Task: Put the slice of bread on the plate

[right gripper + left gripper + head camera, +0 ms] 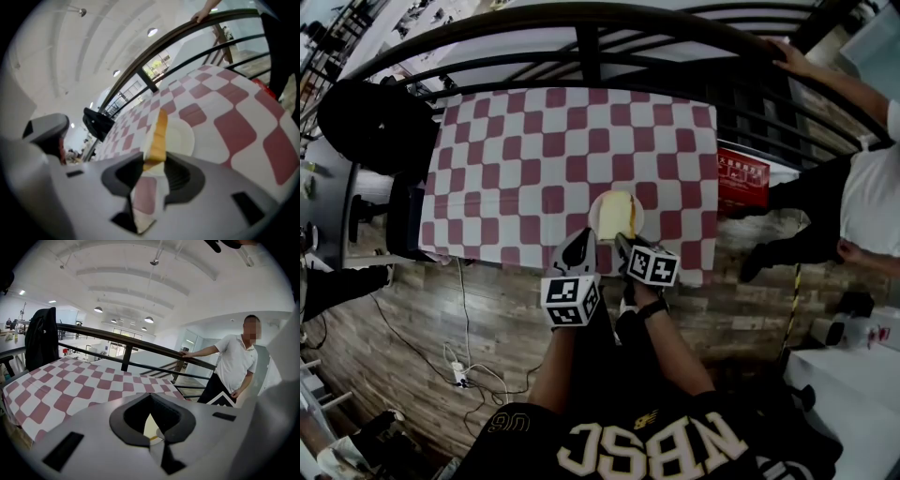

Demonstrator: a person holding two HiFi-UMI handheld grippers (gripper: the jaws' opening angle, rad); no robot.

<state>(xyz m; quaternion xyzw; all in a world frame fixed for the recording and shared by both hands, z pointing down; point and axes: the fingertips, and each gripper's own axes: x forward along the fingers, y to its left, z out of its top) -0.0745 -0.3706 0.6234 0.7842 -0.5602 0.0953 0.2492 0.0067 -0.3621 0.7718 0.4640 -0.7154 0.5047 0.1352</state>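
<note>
A slice of bread [158,133] with a tan crust stands on edge between the jaws of my right gripper [154,163], which is shut on its lower end. It hangs just over the white plate [185,136] on the red-and-white checked tablecloth [225,126]. From the head view, the bread [619,214] is over the plate [598,202] near the table's front edge, with the right gripper [624,240] right behind it. My left gripper [584,237] sits beside it to the left. Its jaws [151,399] are shut and hold nothing, and a bit of the plate [152,427] shows through them.
A dark railing [581,19] runs behind the table. A person [862,187] stands at the right with a hand on it. A red box [741,176] lies at the table's right end, a black jacket [370,127] hangs at the left, and cables [464,370] lie on the wooden floor.
</note>
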